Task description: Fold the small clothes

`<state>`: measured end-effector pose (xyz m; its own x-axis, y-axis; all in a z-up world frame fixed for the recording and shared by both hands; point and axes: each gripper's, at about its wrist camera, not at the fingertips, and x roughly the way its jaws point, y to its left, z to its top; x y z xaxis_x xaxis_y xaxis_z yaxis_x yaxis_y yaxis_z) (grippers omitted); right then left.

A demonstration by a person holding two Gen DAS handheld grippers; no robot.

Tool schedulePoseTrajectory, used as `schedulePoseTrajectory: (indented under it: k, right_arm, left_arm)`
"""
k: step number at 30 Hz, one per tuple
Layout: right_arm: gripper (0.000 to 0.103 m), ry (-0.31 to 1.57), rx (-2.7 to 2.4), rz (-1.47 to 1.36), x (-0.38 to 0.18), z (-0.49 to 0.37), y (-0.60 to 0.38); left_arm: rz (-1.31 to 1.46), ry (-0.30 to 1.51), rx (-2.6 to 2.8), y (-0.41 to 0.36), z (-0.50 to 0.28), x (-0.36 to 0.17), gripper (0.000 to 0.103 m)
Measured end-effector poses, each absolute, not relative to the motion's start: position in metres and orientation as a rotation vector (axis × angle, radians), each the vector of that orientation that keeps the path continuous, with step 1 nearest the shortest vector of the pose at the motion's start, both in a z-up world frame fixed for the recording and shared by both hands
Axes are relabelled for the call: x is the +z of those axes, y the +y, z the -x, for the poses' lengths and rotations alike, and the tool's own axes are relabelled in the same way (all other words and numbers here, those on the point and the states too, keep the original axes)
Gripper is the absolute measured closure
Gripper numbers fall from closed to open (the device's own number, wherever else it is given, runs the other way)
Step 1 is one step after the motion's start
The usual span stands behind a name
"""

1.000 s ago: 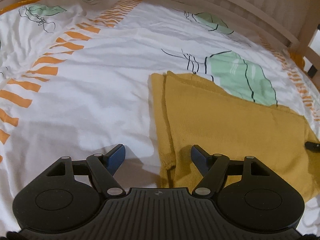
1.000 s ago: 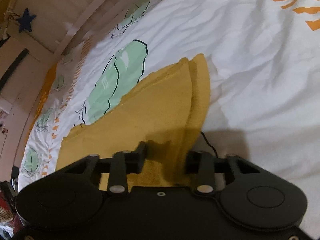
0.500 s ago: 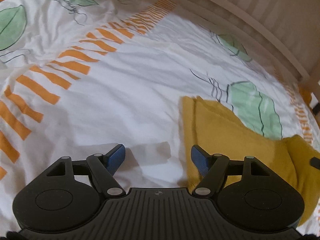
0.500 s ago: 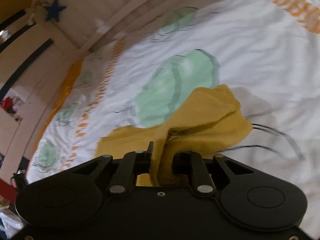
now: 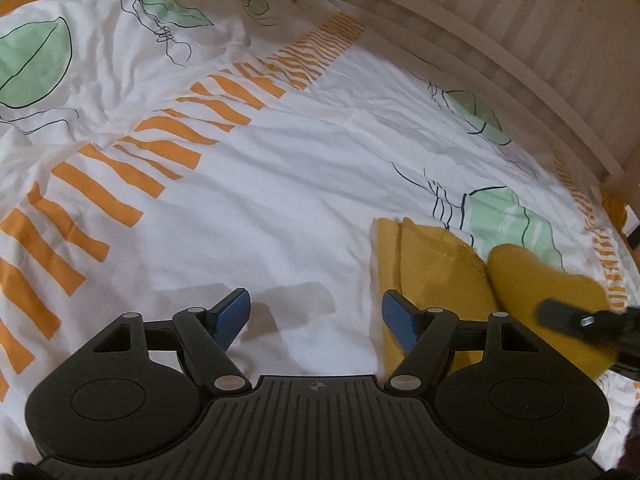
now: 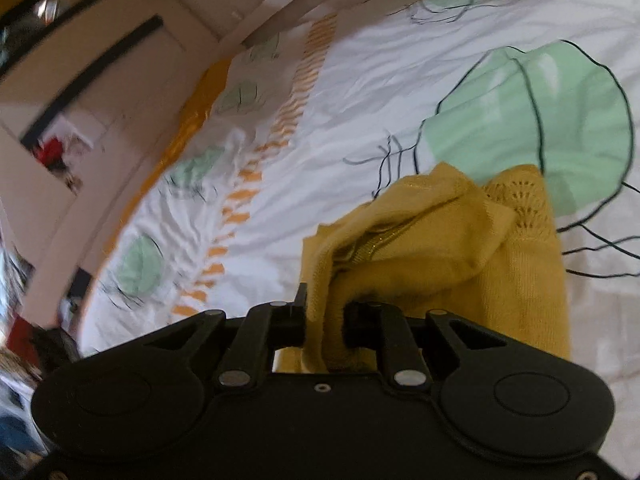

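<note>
Mustard knit garment is bunching in the clamped right claw above the bed sheet, left claw gaping empty alongside; carrying it low and level should land edges aligned.

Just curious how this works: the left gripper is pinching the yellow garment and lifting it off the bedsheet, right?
Not quite: it is the right gripper that pinches the yellow garment, as the right wrist view shows. The left gripper is open, over the bedsheet.
</note>
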<state>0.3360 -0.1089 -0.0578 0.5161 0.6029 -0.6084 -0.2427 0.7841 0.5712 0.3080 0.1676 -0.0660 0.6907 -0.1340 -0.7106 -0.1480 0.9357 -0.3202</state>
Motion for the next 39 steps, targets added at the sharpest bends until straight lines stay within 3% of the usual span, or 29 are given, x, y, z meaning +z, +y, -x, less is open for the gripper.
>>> schedulePoseTrajectory:
  k: [11,14,16,18,28,32,39]
  right_arm:
    - [0.076,0.906,0.501,-0.165,-0.066,-0.324,-0.055]
    - [0.063,0.907,0.518,-0.145,-0.066,-0.322,-0.047]
    - [0.049,0.895,0.551,-0.164,-0.064,-0.319,-0.045]
    - [0.046,0.887,0.587,-0.172,-0.062,-0.316,-0.042]
    - [0.046,0.827,0.766,-0.214,-0.047,-0.296,-0.039]
    - [0.041,0.8,0.752,-0.229,-0.04,-0.292,-0.054]
    - [0.041,0.849,0.702,-0.198,-0.061,-0.282,-0.071]
  left_arm:
    - [0.424,0.802,0.036,0.181,-0.306,-0.064,0.032]
    - [0.433,0.805,0.038,0.183,-0.307,-0.065,0.032]
    - [0.433,0.804,0.04,0.183,-0.306,-0.065,0.032]
    - [0.437,0.796,0.045,0.185,-0.305,-0.064,0.032]
    - [0.458,0.794,0.077,0.193,-0.304,-0.066,0.032]
    - [0.449,0.796,0.073,0.191,-0.303,-0.065,0.032]
    - [0.436,0.787,0.06,0.187,-0.303,-0.064,0.032]
